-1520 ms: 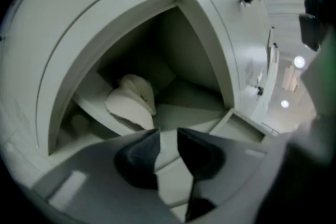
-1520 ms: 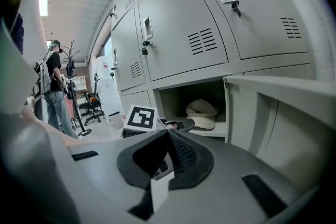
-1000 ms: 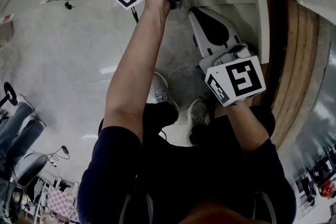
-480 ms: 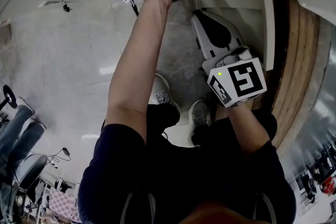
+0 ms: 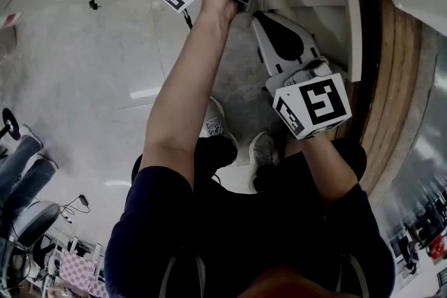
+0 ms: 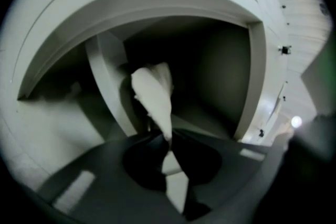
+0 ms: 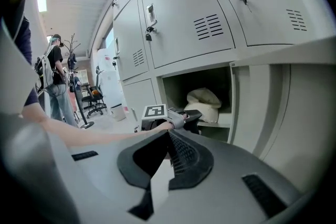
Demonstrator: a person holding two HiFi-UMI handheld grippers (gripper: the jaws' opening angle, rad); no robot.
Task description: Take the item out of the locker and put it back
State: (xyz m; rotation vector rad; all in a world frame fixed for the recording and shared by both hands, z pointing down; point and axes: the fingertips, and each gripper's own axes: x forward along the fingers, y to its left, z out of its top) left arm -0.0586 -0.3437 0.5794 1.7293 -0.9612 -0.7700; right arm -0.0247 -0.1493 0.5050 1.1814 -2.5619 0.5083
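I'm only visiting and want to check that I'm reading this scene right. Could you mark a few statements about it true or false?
1. The left gripper pinches the white soft bundle. True; its jaws have just been closing on it.
2. The locker compartment holding the bundle is shut. False: it stands open.
3. The right gripper grips the bundle too. False: it is shut on nothing, back from the locker.
4. A person stands in the background. True.

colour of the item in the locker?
Off-white: a soft cloth bundle. It shows best in the right gripper view.
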